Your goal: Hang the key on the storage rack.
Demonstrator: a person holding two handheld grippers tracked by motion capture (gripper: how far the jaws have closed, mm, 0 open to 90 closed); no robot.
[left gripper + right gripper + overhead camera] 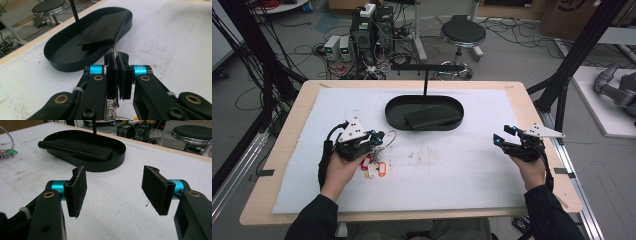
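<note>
White foam matting (462, 170) covers the wooden table, where the left gripper (377, 138) clenches a metal key ring with coloured tags (374, 167) near the black oval tray (422, 111), while the right gripper (501, 140) gapes empty.

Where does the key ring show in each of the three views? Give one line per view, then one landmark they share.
High view: key ring left of centre, at the left gripper, tags hanging below.
Left gripper view: lower centre, pinched between the shut jaws.
Right gripper view: far left edge, partly cut off.
Shared landmark: black oval tray.
</note>
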